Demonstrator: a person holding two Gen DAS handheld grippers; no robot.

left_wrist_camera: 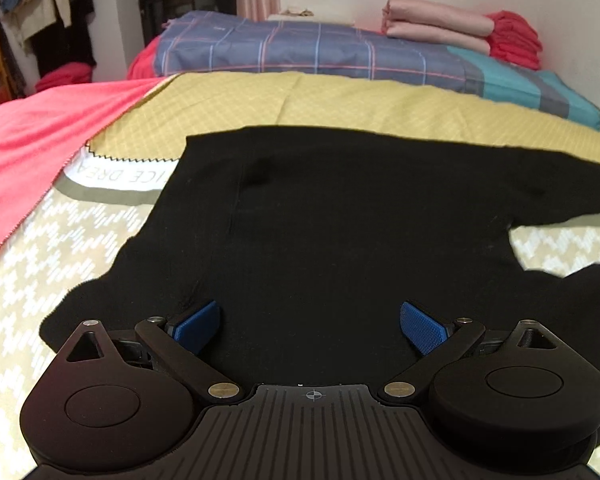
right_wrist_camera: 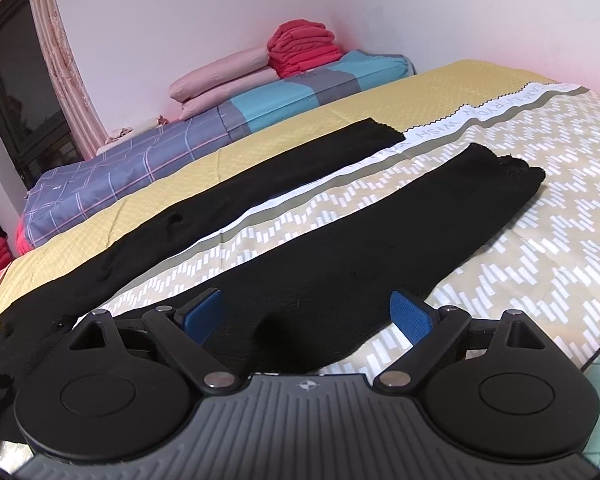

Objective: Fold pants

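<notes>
black pants (left_wrist_camera: 340, 220) lie spread flat on a bed, across the yellow quilted cover (left_wrist_camera: 300, 100) and the beige patterned sheet (left_wrist_camera: 60, 240). from the left wrist view, the waist end of the pants fills the middle of the frame, with the two legs parting off toward the right edge. the left gripper (left_wrist_camera: 310, 326) hangs over the near part of the fabric with its jaws spread wide, blue pads (left_wrist_camera: 198, 322) apart and nothing pinched between them. a pink blanket (left_wrist_camera: 28, 152) covers the left side of the bed, and a plaid folded quilt (left_wrist_camera: 300, 48) sits at the far end with pink pillows (left_wrist_camera: 436, 20) and a red folded stack (left_wrist_camera: 514, 40) on top.

from the right wrist view, both legs of the pants (right_wrist_camera: 380, 232) stretch away separately, a strip of sheet (right_wrist_camera: 540, 240) showing between them. the right gripper (right_wrist_camera: 308, 312) hangs over the near leg, jaws wide apart, its blue pads (right_wrist_camera: 410, 316) gripping nothing.
</notes>
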